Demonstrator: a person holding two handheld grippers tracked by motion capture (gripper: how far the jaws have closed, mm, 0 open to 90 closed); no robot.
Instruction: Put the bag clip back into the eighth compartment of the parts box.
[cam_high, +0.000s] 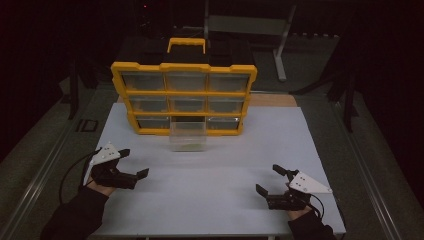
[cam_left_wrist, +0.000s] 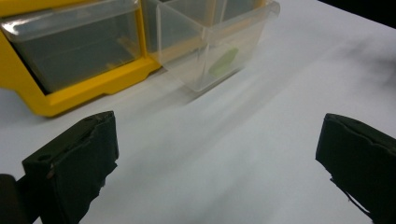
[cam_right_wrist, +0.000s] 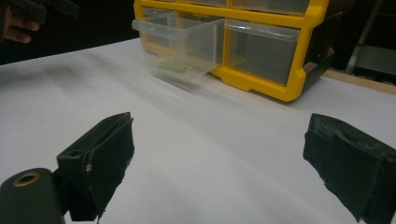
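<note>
A yellow organiser (cam_high: 184, 95) with clear drawers stands at the back of the white table (cam_high: 210, 170). Its bottom-middle drawer (cam_high: 188, 134) is pulled out, and a small green piece (cam_left_wrist: 223, 61) lies inside it, also visible in the right gripper view (cam_right_wrist: 175, 67). My left gripper (cam_high: 134, 162) rests open at the table's left, jaws wide apart with nothing between them. At the right, my right gripper (cam_high: 270, 180) is open too and holds nothing. Both are well short of the drawer.
Dark floor and metal rails flank the table. A grey stand (cam_high: 280, 35) sits behind the organiser. A wooden strip (cam_high: 272, 100) shows at the table's back right. White tabletop lies between the grippers and the drawer.
</note>
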